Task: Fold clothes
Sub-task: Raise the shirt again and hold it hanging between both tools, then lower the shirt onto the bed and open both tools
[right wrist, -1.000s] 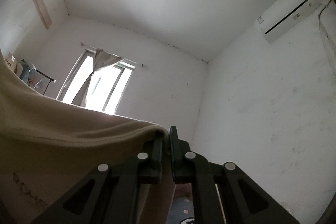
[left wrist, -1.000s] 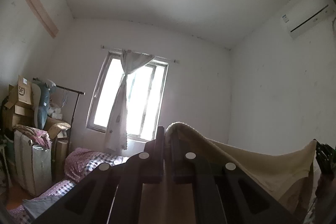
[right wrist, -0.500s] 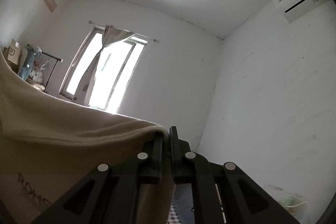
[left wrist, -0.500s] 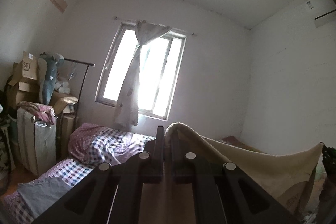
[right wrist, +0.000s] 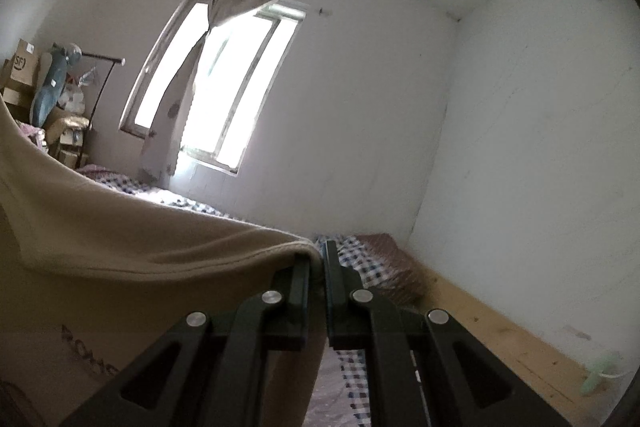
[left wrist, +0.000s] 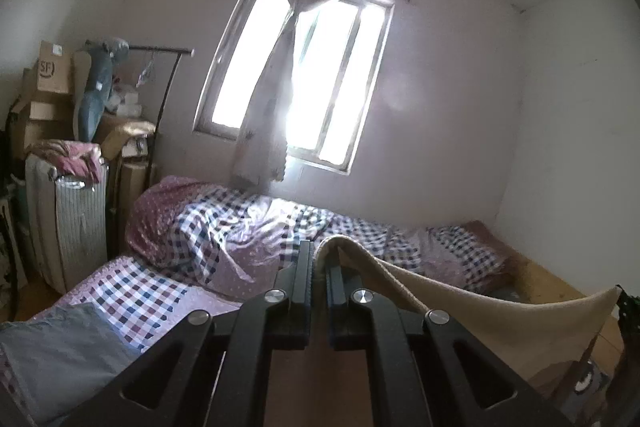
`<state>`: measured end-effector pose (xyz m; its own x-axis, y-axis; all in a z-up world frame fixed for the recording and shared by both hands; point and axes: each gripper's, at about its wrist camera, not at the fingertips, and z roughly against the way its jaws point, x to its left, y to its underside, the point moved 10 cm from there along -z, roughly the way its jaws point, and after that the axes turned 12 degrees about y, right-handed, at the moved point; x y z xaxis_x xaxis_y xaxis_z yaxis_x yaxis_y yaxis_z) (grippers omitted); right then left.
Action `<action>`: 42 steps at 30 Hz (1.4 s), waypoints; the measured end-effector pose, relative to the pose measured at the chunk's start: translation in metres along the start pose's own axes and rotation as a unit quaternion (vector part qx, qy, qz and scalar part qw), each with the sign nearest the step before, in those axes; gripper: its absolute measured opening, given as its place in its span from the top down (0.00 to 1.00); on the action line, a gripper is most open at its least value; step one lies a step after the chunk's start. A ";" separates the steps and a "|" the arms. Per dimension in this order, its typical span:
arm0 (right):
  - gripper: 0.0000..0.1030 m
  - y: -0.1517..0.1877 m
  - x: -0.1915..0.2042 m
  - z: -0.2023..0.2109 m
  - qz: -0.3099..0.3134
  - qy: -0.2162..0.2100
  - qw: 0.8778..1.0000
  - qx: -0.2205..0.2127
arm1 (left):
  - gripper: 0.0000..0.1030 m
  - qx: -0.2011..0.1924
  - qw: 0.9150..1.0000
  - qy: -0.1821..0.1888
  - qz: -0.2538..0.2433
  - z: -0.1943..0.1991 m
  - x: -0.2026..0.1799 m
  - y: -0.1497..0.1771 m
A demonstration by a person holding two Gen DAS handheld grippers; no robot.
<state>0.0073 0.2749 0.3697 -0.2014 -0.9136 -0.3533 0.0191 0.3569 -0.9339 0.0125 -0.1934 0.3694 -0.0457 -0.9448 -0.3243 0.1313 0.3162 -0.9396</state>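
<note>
A beige garment (left wrist: 500,311), soft and thick-hemmed with faint dark lettering low at the left of the right wrist view, hangs stretched between the two grippers above the checked bed (left wrist: 248,227). The left gripper (left wrist: 319,259) is clamped nearly closed on one corner at the centre of its frame, the cloth sloping away to the lower right. The right gripper (right wrist: 318,261) pinches the other corner the same way, the fabric filling its lower left.
</note>
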 end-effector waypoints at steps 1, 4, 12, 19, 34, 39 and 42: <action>0.96 0.003 0.005 -0.010 0.002 -0.001 1.000 0.002 | 0.97 0.003 1.000 -0.003 0.003 -0.015 0.006 0.002; 0.96 0.013 0.023 -0.047 0.008 -0.005 1.000 0.006 | 0.97 0.013 1.000 -0.015 0.010 -0.062 0.023 0.010; 0.96 0.057 0.087 -0.177 0.006 -0.038 0.997 0.061 | 0.96 0.066 0.996 -0.060 0.021 -0.186 0.067 0.071; 0.96 0.170 0.159 -0.296 0.031 -0.064 0.986 0.150 | 0.96 0.135 0.986 -0.095 0.020 -0.281 0.112 0.152; 0.95 0.385 0.295 -0.436 0.102 -0.094 0.946 0.294 | 0.96 0.286 0.947 -0.143 0.023 -0.437 0.217 0.332; 0.95 0.448 0.325 -0.456 0.127 -0.103 0.927 0.338 | 0.96 0.316 0.936 -0.153 0.021 -0.458 0.236 0.381; 0.95 0.473 0.337 -0.457 0.149 -0.109 0.919 0.347 | 0.96 0.328 0.931 -0.159 0.022 -0.464 0.244 0.400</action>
<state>-0.4995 0.2245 -0.1659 0.1138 -0.8392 -0.5318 0.6775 0.4571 -0.5762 -0.4051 -0.2576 -0.1366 0.2560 -0.9424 -0.2151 0.7066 0.3343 -0.6237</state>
